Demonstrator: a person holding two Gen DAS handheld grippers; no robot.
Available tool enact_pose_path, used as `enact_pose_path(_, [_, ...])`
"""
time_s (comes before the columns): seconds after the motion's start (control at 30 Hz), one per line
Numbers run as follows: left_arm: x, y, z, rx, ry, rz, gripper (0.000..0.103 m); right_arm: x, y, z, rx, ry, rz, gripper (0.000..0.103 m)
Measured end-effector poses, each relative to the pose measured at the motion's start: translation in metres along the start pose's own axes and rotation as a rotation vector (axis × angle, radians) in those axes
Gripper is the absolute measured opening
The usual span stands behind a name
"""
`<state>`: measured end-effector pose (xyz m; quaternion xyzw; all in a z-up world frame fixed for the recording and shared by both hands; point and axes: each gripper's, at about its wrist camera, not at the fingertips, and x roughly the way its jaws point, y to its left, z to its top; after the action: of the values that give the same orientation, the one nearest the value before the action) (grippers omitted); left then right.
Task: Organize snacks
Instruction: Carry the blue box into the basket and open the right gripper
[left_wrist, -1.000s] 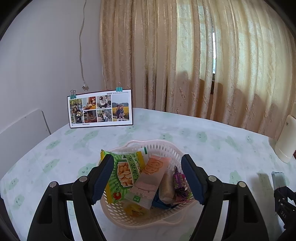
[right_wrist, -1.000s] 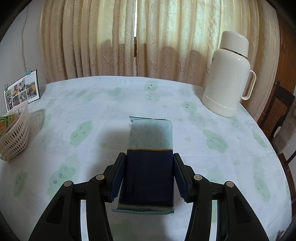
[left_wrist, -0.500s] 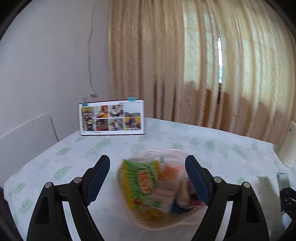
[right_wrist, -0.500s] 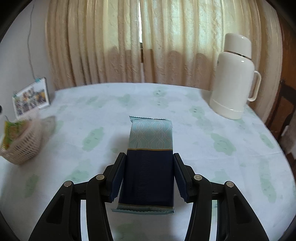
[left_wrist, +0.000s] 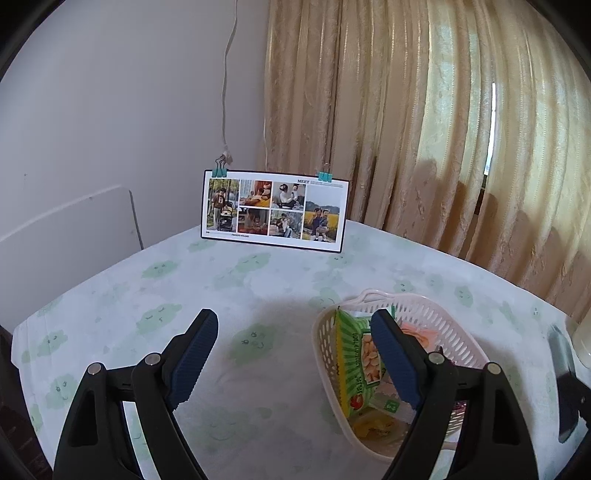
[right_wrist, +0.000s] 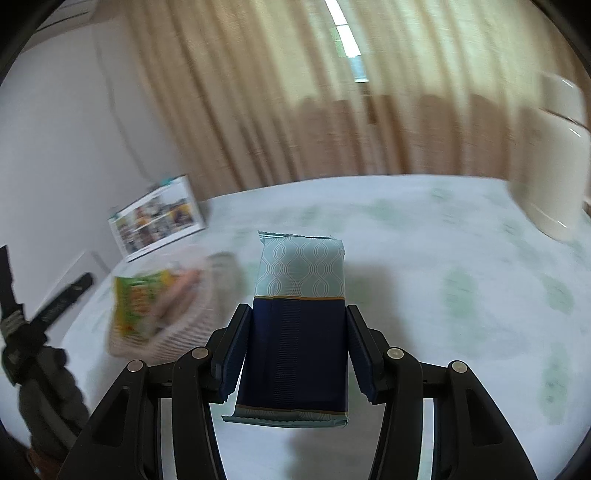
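A white plastic basket (left_wrist: 439, 317) holds several snack packs, among them a green peanut pack (left_wrist: 356, 354). My left gripper (left_wrist: 293, 354) is open and empty above the table, to the left of the basket; its right finger overlaps the basket. My right gripper (right_wrist: 295, 350) is shut on a navy and pale-teal snack pack (right_wrist: 301, 295), held above the table. In the blurred right wrist view the basket (right_wrist: 184, 332) lies to the left of the pack, with the left gripper (right_wrist: 22, 332) at the far left.
A photo card (left_wrist: 273, 208) with clips stands at the table's back edge by the wall. A white thermos (right_wrist: 550, 162) stands at the right. Curtains (left_wrist: 443, 129) hang behind the round, cloud-patterned table (left_wrist: 147, 295).
My left gripper has swung left, so the basket now sits at its right finger. My right gripper, still holding the pack, has swung left toward the basket; its view is blurred.
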<state>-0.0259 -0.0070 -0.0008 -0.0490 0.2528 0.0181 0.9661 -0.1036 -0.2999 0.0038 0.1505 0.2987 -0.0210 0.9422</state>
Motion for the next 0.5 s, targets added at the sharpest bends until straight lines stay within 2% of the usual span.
enact_pose_path(0.13, [-0.004,0.008,0.002,-0.034,-0.003,-0.018,0.082,0.015,0.05,0.015,-0.049,0.01,0.081,0.051])
enact_pose_path(0.33, [-0.002,0.023,0.006,-0.096,0.006,-0.04,0.082,0.053,0.106,0.026,-0.095,0.042,0.139,0.051])
enact_pose_path(0.43, [-0.001,0.028,0.007,-0.12,0.008,-0.038,0.082,0.072,0.124,0.023,-0.108,0.058,0.144,0.052])
enact_pose_path(0.5, [0.002,0.028,0.008,-0.119,0.014,-0.035,0.082,0.083,0.132,0.021,-0.123,0.063,0.126,0.059])
